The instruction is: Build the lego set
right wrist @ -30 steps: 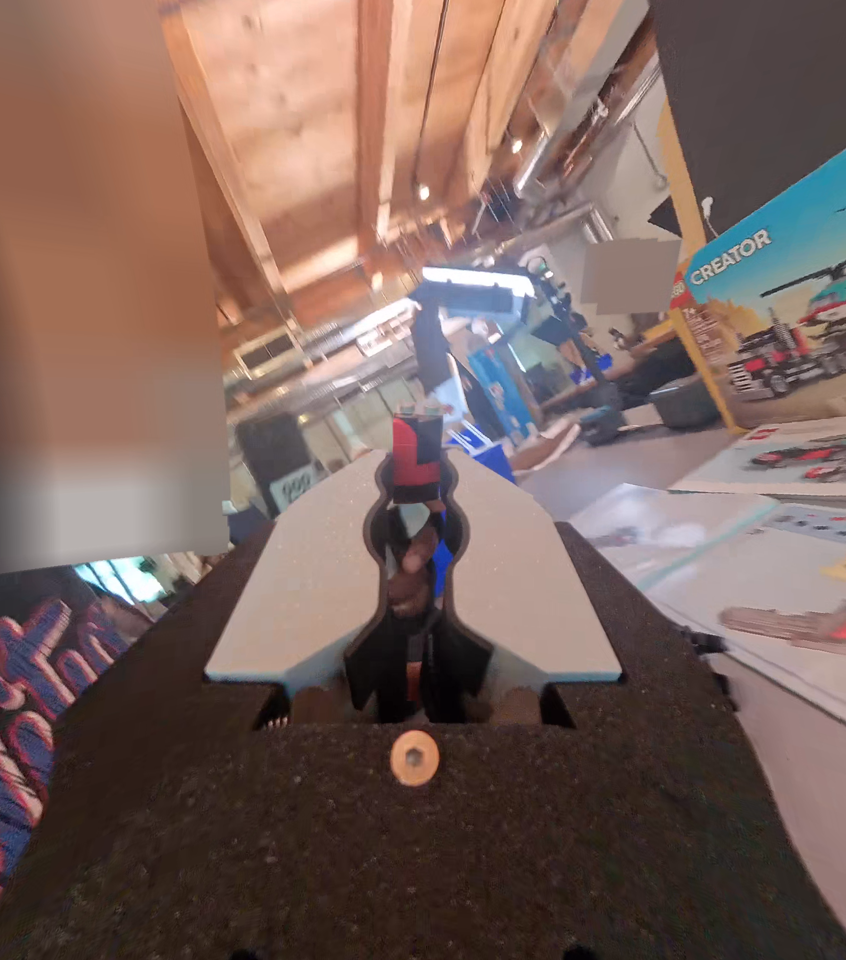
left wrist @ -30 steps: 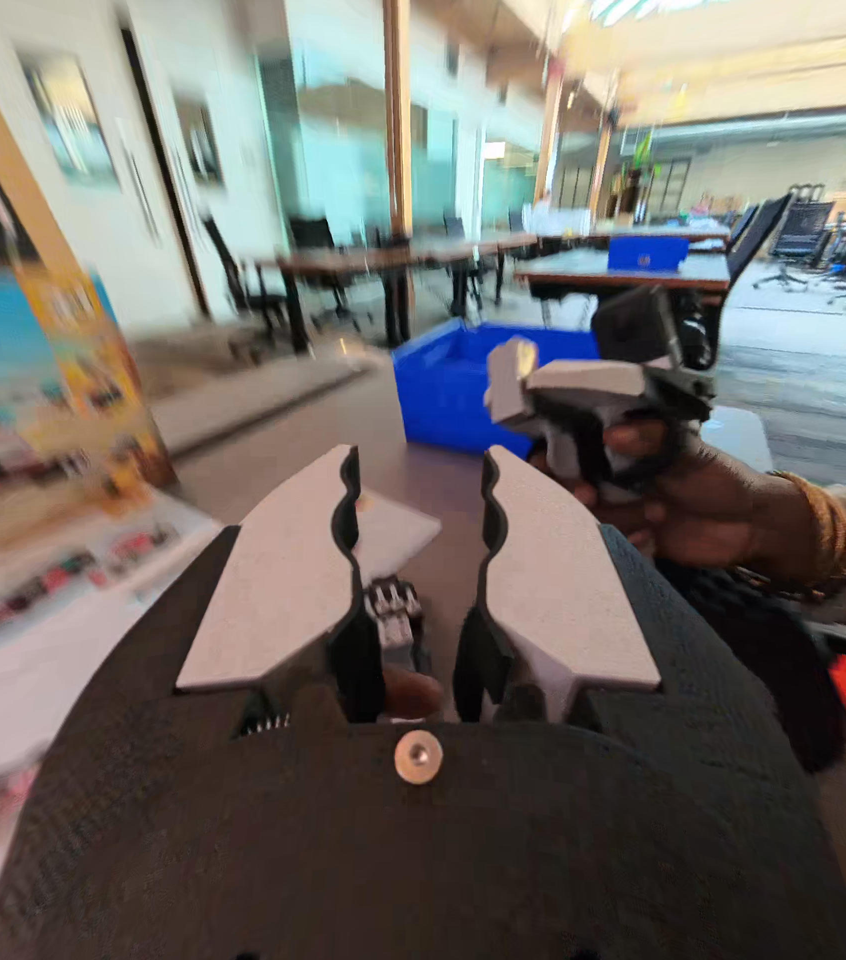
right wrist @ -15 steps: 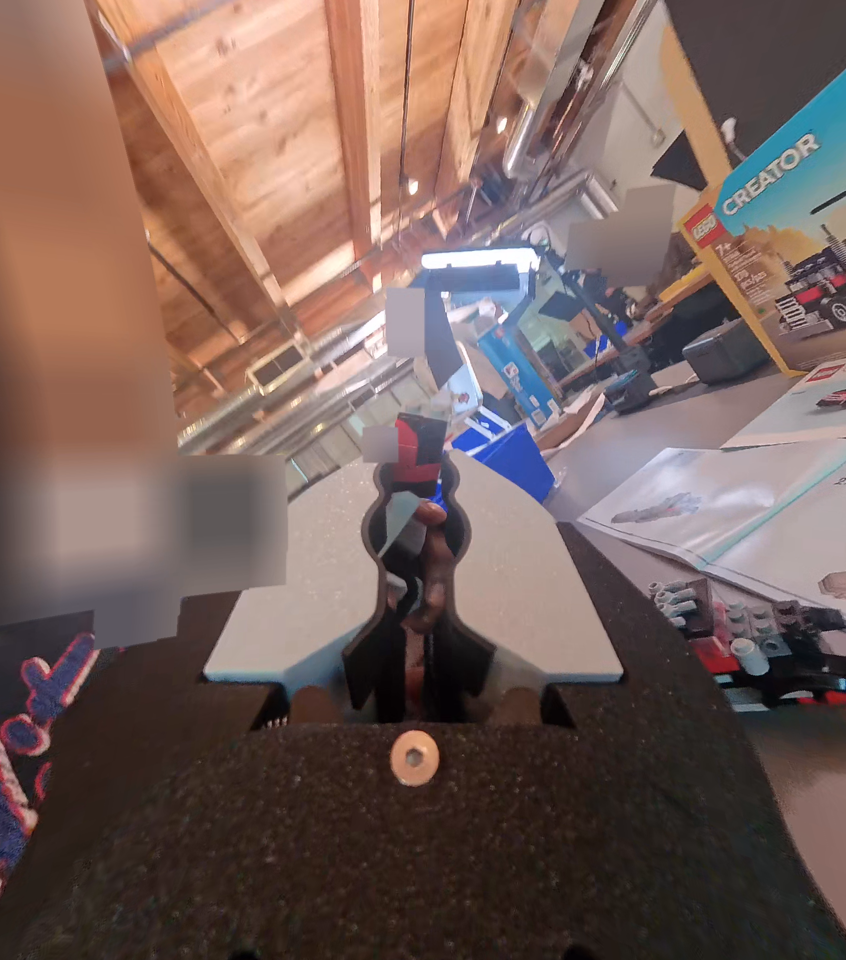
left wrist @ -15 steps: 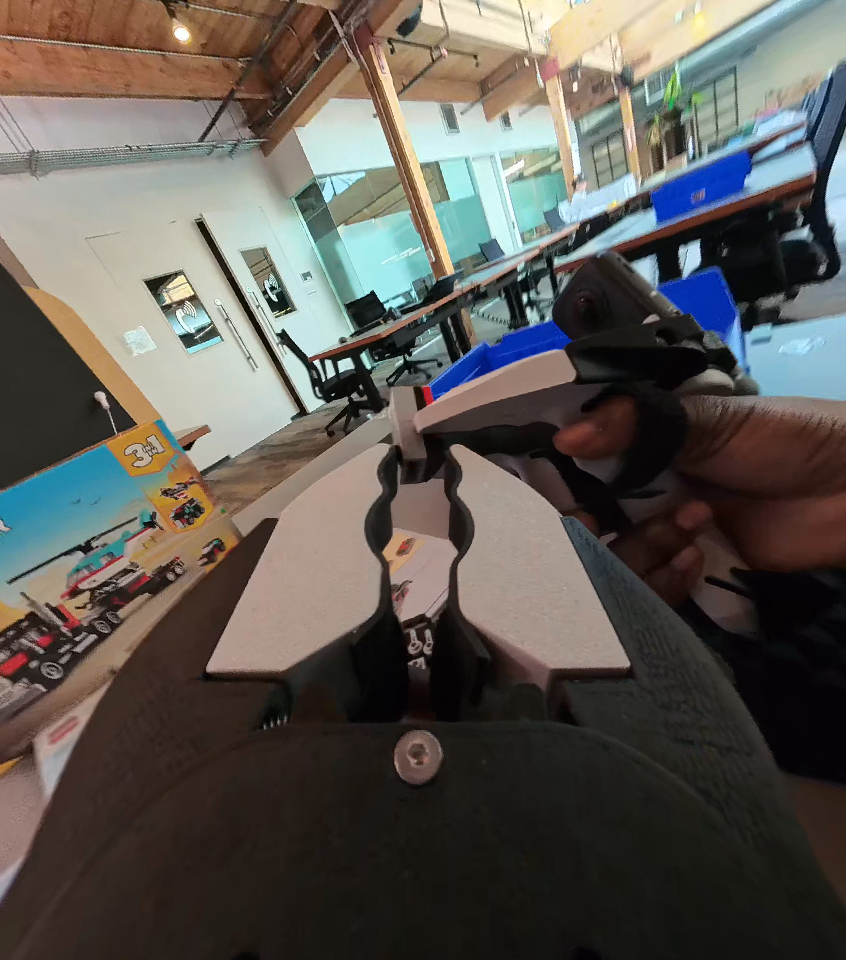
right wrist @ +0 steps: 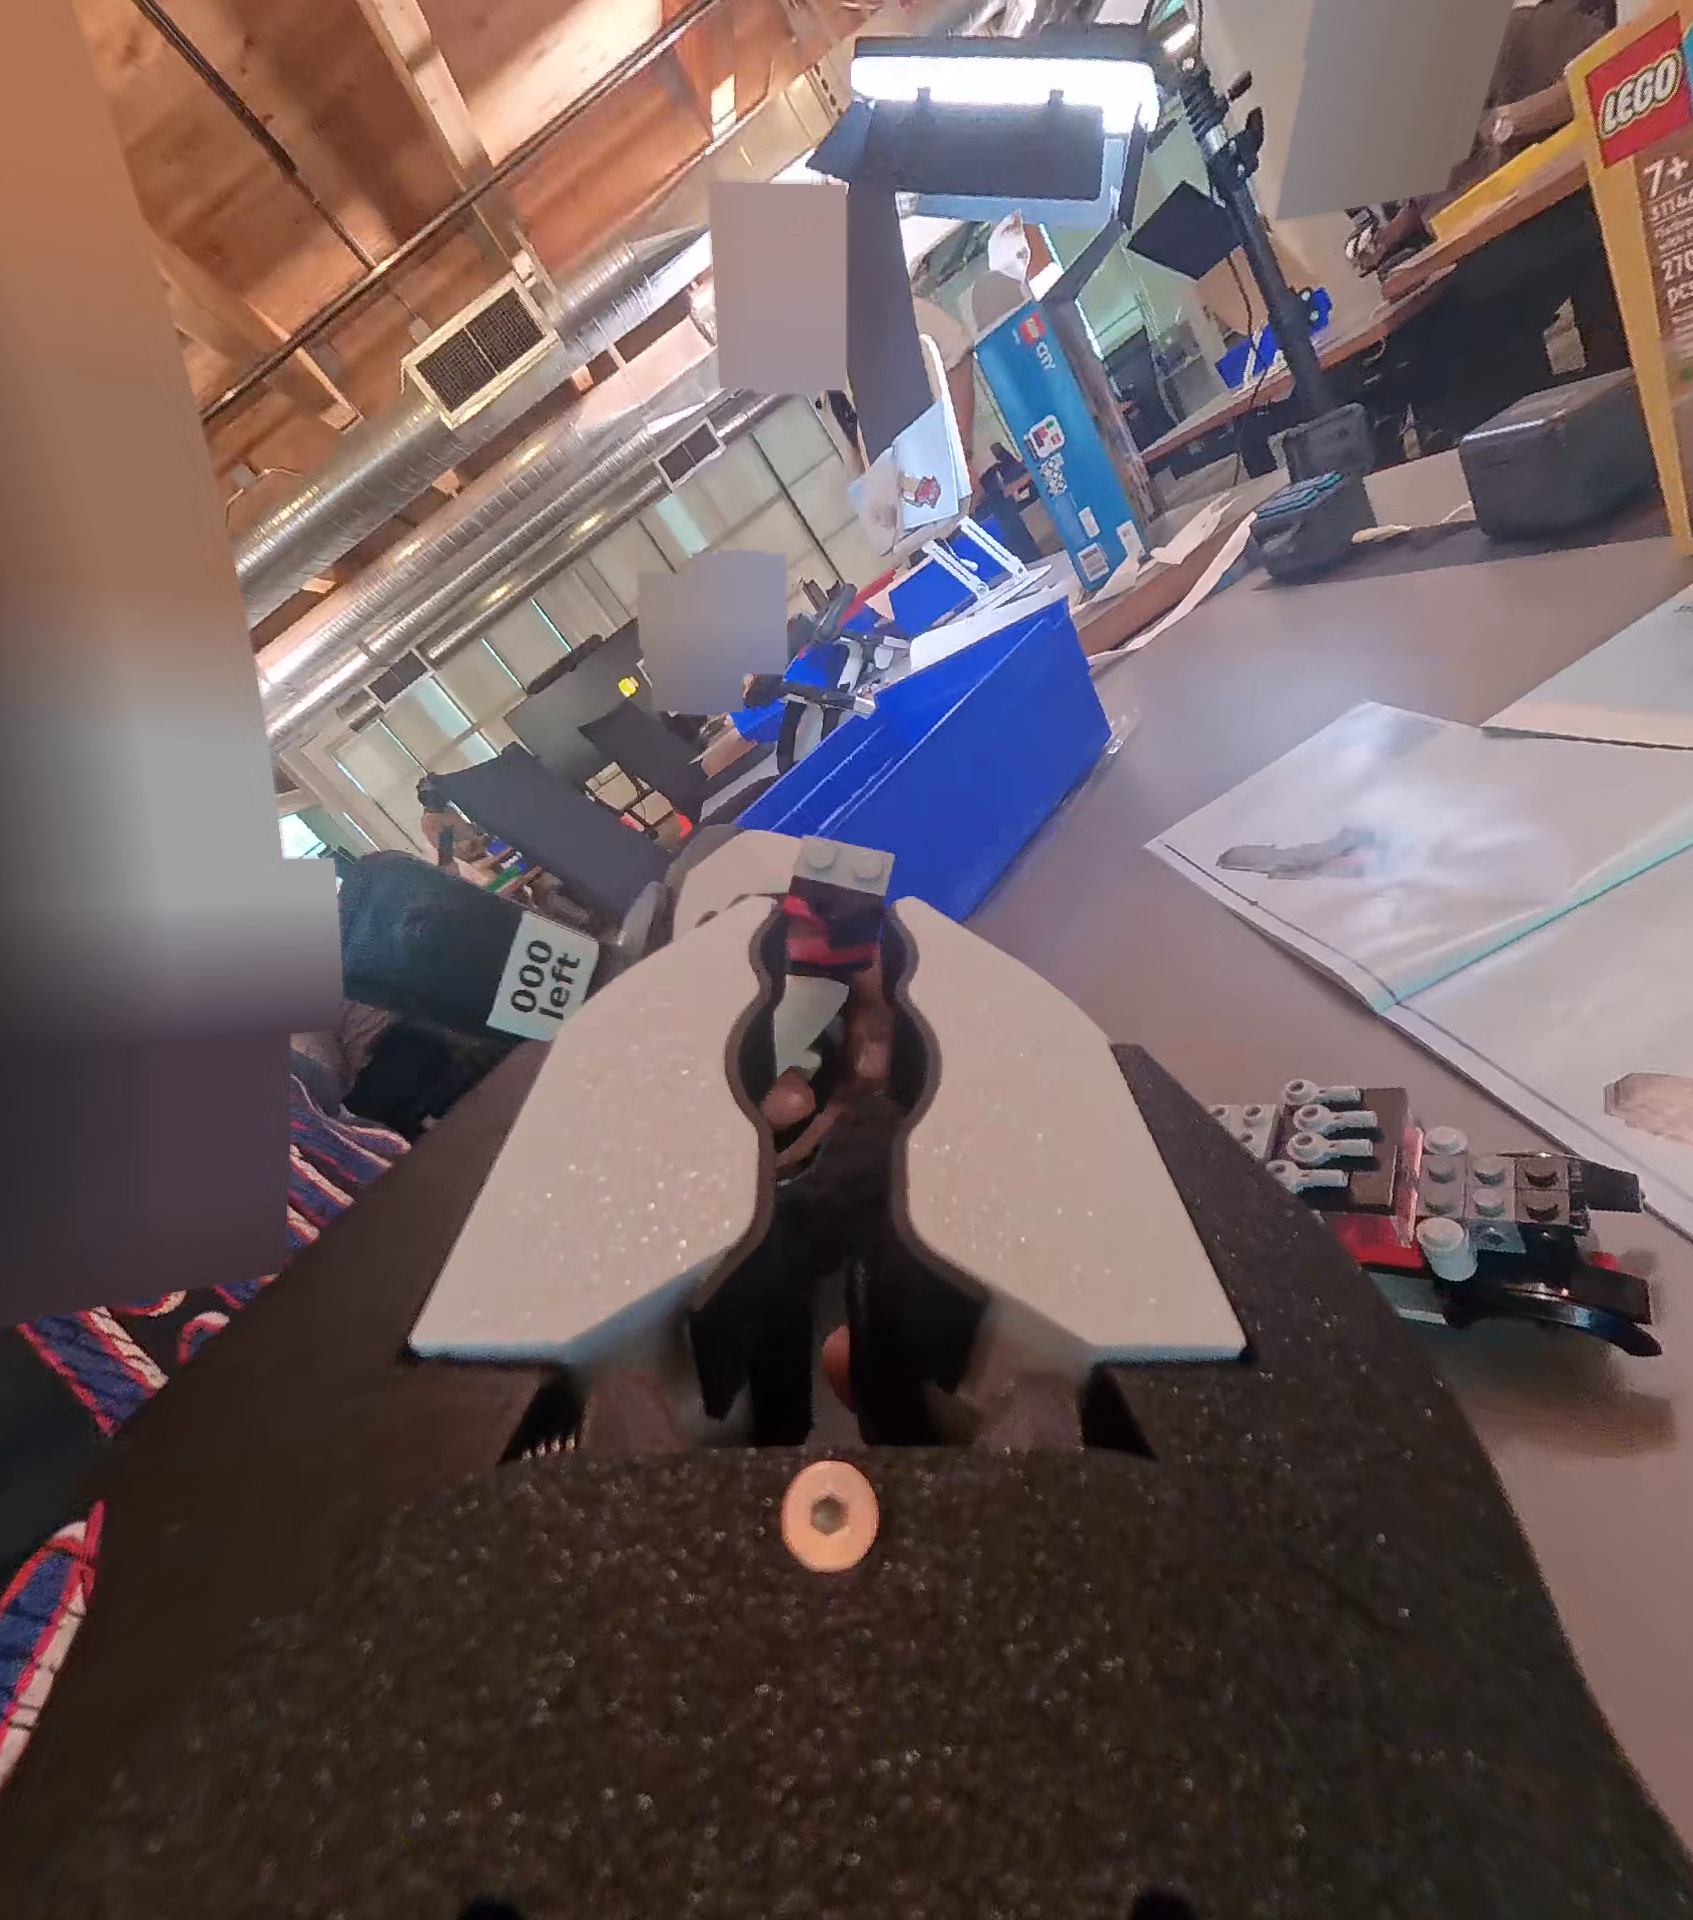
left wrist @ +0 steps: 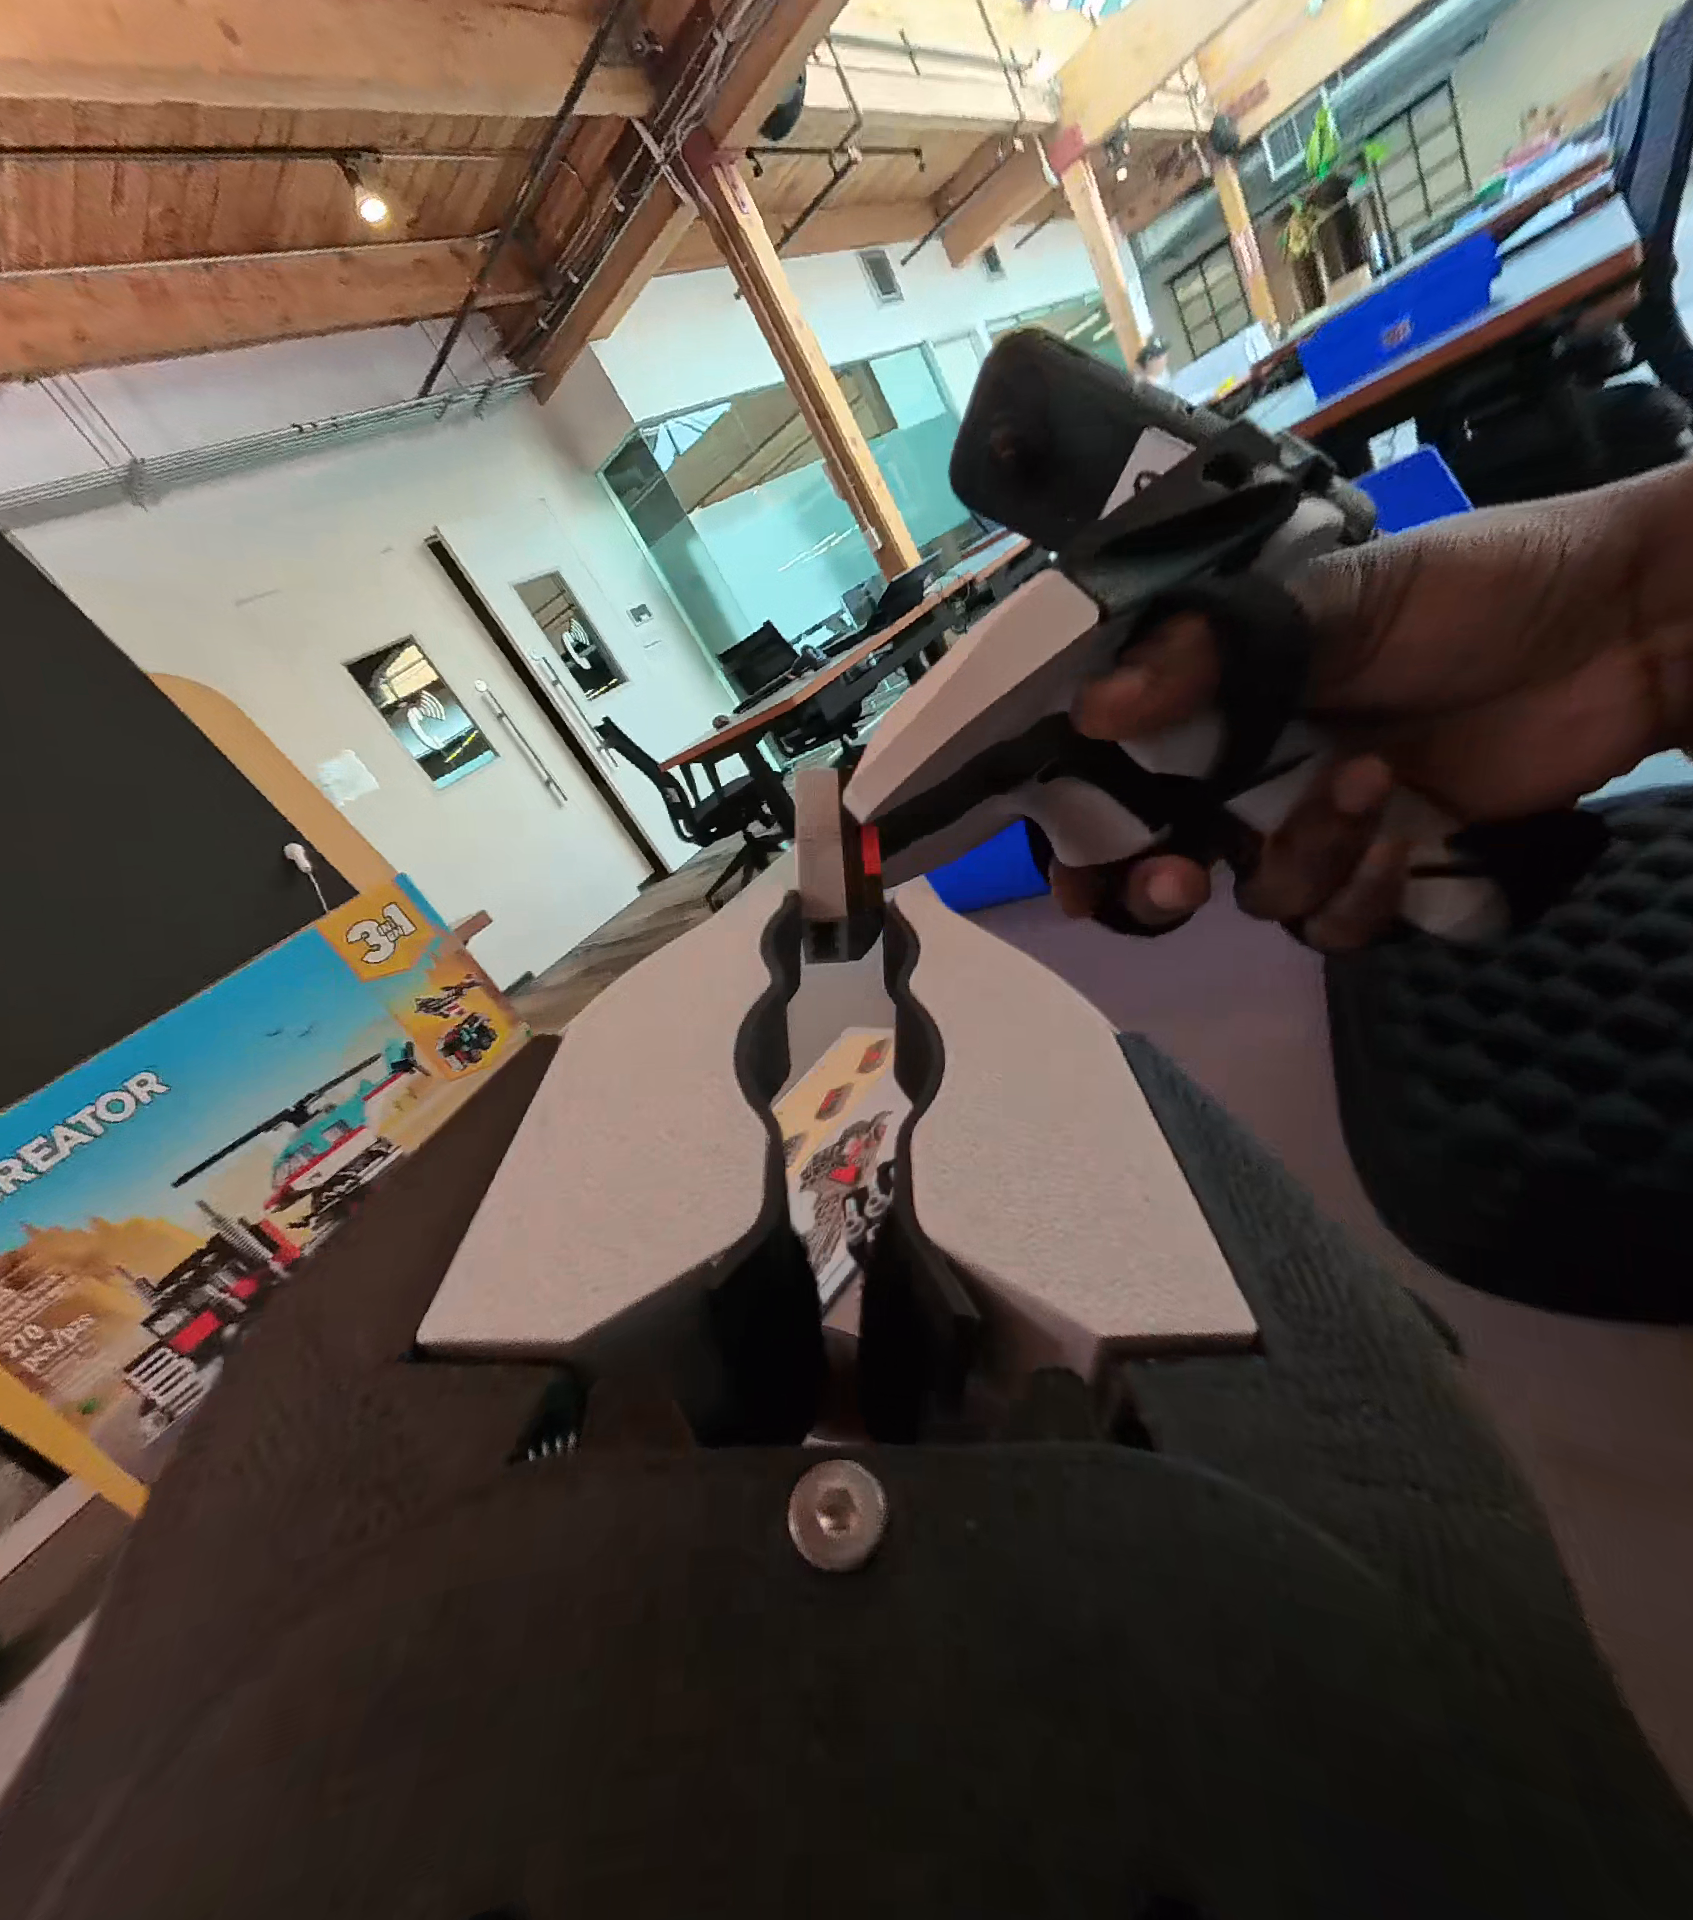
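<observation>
- Spreading under everything is the grey tabletop [right wrist: 1237,935], carrying the set's box [left wrist: 146,1174] upright at its far side and the open instruction booklet [right wrist: 1507,862] lying flat, presumably so the pages can be checked between steps.
- Sitting on the tabletop just in front of the booklet is the partly built truck chassis [right wrist: 1444,1205], red, black and grey, its long axis running left to right in the right wrist view; nothing touches it.
- Meeting in the air above the tabletop are the left gripper [left wrist: 837,935] and the right gripper [right wrist: 831,925], tip to tip, likely so each can brace against the other's push.
- Pinched between them is a small sub-assembly [right wrist: 837,904], a grey plate on a red-and-black brick; both pairs of jaws are closed narrowly on it, the left from one end, the right from the side.
- In the left wrist view the piece stands upright, its long axis vertical, the grey plate on its left face (studs show in the right wrist view).
- My reading: the plate is being seated or the piece passed across; which, I cannot tell.
</observation>
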